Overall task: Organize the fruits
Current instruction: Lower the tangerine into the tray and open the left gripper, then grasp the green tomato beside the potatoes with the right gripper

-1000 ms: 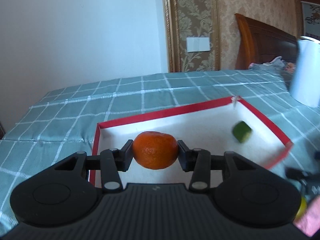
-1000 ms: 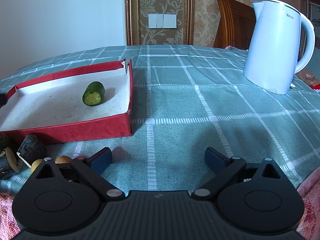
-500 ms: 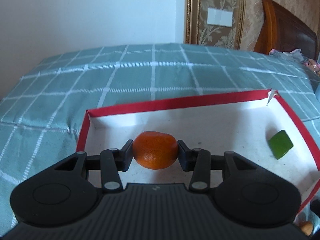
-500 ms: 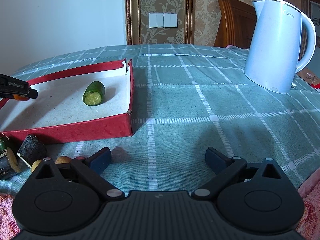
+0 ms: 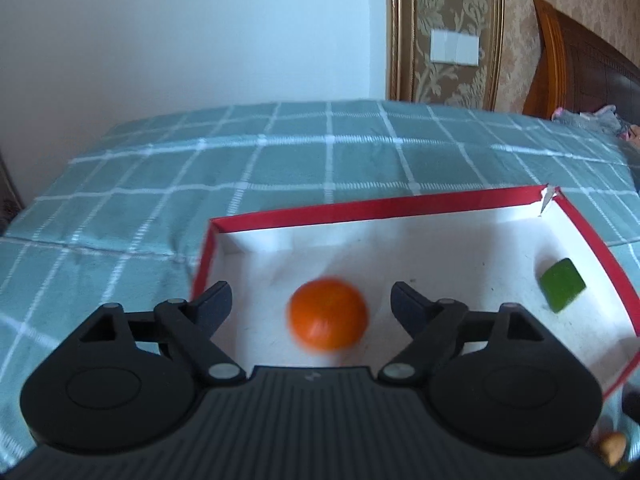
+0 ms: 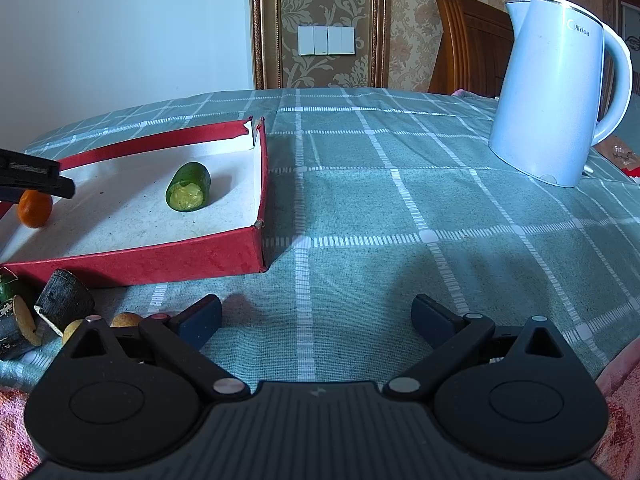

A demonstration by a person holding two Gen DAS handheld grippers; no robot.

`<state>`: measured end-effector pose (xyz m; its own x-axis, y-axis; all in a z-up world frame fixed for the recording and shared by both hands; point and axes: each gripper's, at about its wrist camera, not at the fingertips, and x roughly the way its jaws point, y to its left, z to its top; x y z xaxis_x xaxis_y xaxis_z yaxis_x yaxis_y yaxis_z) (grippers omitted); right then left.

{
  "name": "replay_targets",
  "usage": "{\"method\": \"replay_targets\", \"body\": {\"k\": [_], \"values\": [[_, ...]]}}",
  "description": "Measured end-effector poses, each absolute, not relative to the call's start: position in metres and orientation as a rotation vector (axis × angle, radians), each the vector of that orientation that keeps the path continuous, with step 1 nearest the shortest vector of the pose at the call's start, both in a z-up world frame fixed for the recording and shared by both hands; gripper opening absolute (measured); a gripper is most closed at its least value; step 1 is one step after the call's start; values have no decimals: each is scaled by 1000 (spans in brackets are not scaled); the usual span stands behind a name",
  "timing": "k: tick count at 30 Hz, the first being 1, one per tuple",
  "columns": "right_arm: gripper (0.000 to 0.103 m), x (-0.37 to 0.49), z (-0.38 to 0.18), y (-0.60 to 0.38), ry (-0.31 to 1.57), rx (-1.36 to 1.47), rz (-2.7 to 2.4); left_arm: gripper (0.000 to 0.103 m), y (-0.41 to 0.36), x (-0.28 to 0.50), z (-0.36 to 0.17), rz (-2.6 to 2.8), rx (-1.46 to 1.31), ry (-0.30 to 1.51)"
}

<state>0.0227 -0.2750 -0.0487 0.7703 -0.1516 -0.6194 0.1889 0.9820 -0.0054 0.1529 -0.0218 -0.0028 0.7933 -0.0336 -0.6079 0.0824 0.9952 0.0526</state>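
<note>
My left gripper [image 5: 311, 302] is opening over the red box [image 5: 376, 207] — the orange [image 5: 328, 314] sits free between its jaws.

The orange is blurred in my left wrist view, with clear gaps on both sides, so neither pad touches it; from my right wrist view it lies on the white floor near the box's left end, just under my left finger [image 6: 38, 178]. A cut cucumber piece [image 6: 188, 193] lies further right in the same box, well apart from the orange. My right gripper [image 6: 316, 318] stands wide open and empty over the checked green cloth [image 6: 400, 208] — a white kettle [image 6: 554, 92] stands far right.
</note>
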Motion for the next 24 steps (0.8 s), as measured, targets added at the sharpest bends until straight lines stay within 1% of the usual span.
{"method": "replay_targets", "body": {"k": [2,4,6,7,9,14,19,24], "values": [[102,22,-49,-275,666,58,-184,86,-15,131,3,-75,54,612],[102,23,-49,-275,667,59,-183,90,-9,104,9,-92,42,551],[103,23,-49,-275,669,59,-180,100,-4,75,12,-116,39,494],[103,23,-49,-275,669,59,-180,100,-2,61,11,-131,39,475],[103,23,-49,-275,669,59,-179,101,0,37,6,-160,51,462],[103,23,-49,-277,661,78,-173,101,5,4,-14,-209,55,498],[103,9,-40,-284,577,135,-152,101,13,1,-33,-202,36,560],[102,-27,-28,-265,491,59,-57,101,20,1,-40,-187,26,573]]}}
